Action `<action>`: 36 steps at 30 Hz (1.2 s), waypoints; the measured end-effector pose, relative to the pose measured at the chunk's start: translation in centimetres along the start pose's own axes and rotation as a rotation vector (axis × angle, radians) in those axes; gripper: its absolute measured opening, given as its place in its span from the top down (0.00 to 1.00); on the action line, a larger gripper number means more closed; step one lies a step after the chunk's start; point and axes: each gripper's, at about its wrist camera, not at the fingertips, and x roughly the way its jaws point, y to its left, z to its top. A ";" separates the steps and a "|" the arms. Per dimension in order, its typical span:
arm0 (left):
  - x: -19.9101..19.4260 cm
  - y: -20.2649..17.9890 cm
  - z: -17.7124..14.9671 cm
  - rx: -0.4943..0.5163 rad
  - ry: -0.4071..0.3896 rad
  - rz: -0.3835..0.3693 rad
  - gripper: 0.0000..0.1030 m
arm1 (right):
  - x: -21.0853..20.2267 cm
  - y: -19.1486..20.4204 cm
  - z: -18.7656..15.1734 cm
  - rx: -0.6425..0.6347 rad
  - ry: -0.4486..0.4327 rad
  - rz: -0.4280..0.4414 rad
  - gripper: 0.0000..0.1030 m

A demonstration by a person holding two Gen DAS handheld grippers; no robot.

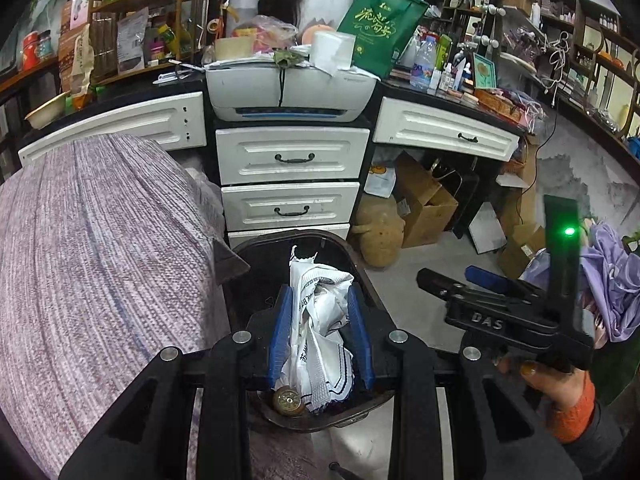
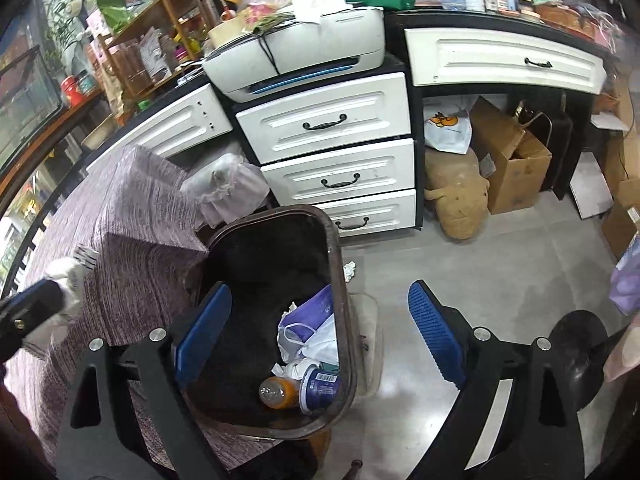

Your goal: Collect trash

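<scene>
Left fingers [image 1: 357,320] clamp crumpled wrapper [image 1: 320,320]; right fingers [image 2: 434,330] wide, empty.

Count by kind:
- Grippers: two — left gripper [image 1: 322,332], right gripper [image 2: 320,332].
- Trash bin [image 2: 344,280]: one.
- Crumpled white wrapper [image 1: 320,320] between left pads: one.
- Bottle [image 2: 278,392] in bin: one.
- Blue-white cup [image 2: 320,386] in bin: one.
- Printer [image 1: 292,92]: one.
- Green bag [image 1: 380,24]: one.

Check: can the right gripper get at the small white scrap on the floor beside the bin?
Probably yes. The right gripper is open and empty, and the scrap lies on bare floor just outside the bin rim, nothing covering it.
</scene>
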 end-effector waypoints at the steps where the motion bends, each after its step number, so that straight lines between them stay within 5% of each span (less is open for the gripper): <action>1: 0.5 -0.1 0.1 0.001 0.009 -0.001 0.72 | 0.0 -0.2 0.0 0.004 0.000 -0.002 0.13; 10: 3.8 -1.0 -0.6 0.014 0.079 0.005 0.67 | 0.2 -1.5 -0.1 0.034 0.002 -0.021 0.13; 14: 4.1 -1.3 -0.8 0.003 0.070 0.002 0.29 | 0.3 -2.0 -0.2 0.055 0.006 -0.031 0.13; 20: 3.0 -2.2 -1.0 0.037 0.026 0.013 0.10 | 0.4 -2.4 -0.1 0.071 0.016 -0.036 0.13; 36: -3.7 -1.5 -2.6 0.030 -0.084 0.069 0.05 | -2.2 0.6 0.1 0.030 -0.029 0.000 0.07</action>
